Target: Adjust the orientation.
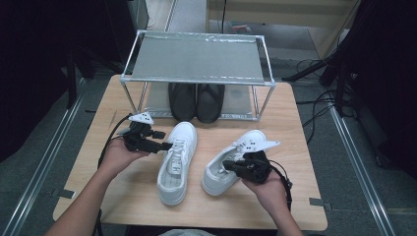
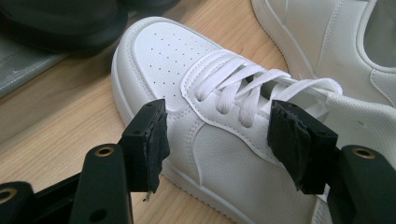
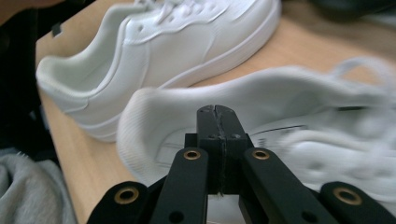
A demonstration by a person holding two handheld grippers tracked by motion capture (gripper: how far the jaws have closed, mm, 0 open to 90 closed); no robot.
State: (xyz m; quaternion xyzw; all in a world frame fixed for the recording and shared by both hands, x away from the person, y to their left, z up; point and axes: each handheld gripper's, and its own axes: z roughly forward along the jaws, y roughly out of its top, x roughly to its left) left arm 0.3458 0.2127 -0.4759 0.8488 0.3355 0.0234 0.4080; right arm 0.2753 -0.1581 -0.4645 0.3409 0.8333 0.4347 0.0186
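We work at a wooden surface (image 1: 295, 147) that carries a two-tier metal shoe rack (image 1: 196, 59) at its far edge, with a pair of black shoes (image 1: 196, 101) on the lower shelf and the upper shelf bare. Two white sneakers lie on the surface in front of the rack, apart from each other: the left sneaker (image 1: 176, 162) with its toe toward the rack, the right sneaker (image 1: 231, 162) angled with its toe away to the right.

The left tongs (image 1: 164, 146) stand wide. In the left gripper view the two pads bracket the lace area of the left sneaker (image 2: 224, 116), one at the outer side panel, the other over the laces; we cannot tell whether either pad touches the shoe, and nothing is clamped.

The right tongs (image 1: 227, 164) are fully closed on nothing. In the right gripper view the closed tips sit above the heel opening of the right sneaker (image 3: 280, 121).

We judge the step in hand to be the approach for picking up the pair, presumably for placing it on the rack. The next move calls for closing the left tongs on the side wall and tongue, and opening the right tongs before seating one pad inside the heel collar.
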